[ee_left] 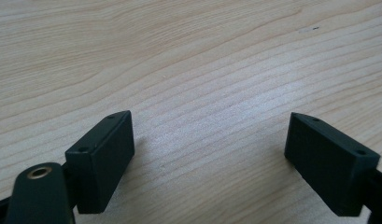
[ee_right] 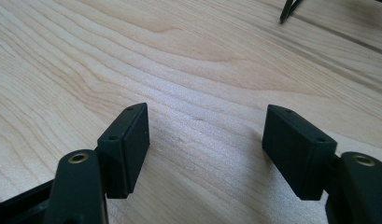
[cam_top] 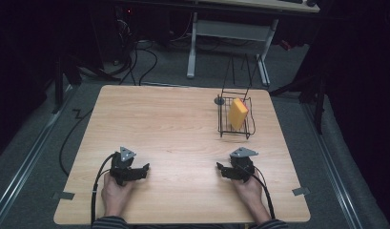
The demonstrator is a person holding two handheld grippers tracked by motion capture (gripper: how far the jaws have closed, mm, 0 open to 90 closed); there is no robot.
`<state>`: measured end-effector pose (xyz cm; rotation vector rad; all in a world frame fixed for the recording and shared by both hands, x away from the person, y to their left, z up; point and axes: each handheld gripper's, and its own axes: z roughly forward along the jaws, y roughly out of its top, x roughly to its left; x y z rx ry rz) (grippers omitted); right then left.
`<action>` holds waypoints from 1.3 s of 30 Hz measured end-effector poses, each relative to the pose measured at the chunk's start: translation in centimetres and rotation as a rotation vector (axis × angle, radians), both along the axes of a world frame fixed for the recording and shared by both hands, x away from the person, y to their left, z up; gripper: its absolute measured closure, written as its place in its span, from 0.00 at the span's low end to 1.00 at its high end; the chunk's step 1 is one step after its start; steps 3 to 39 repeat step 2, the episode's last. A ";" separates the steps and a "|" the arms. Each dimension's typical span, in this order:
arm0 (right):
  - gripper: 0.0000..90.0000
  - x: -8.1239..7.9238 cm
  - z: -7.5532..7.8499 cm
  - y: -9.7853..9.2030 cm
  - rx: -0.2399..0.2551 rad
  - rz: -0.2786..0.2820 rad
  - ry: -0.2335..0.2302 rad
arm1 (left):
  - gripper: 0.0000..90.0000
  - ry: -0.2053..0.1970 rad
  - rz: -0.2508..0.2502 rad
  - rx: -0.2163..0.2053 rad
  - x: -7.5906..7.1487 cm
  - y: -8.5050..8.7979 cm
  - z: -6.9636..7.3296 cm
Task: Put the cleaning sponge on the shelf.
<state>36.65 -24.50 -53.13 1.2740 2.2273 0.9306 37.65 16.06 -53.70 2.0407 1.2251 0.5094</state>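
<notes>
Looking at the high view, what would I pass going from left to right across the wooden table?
Left gripper, held with its jaws open → right gripper, also open and empty → black wire basket with a yellow sponge standing inside it, towards the far right of the table.

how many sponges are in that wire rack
1: a yellow sponge stands on edge inside the black wire rack at the table's far right. Nothing else shows through the wires, though something small behind it could be hidden.

A white desk frame [cam_top: 229,36] stands beyond the wooden table [cam_top: 173,129].
</notes>
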 end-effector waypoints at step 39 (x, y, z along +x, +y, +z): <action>0.36 0.0 0.0 0.0 0.000 0.000 0.000 | 0.18 0.000 0.000 0.000 0.0 0.0 0.0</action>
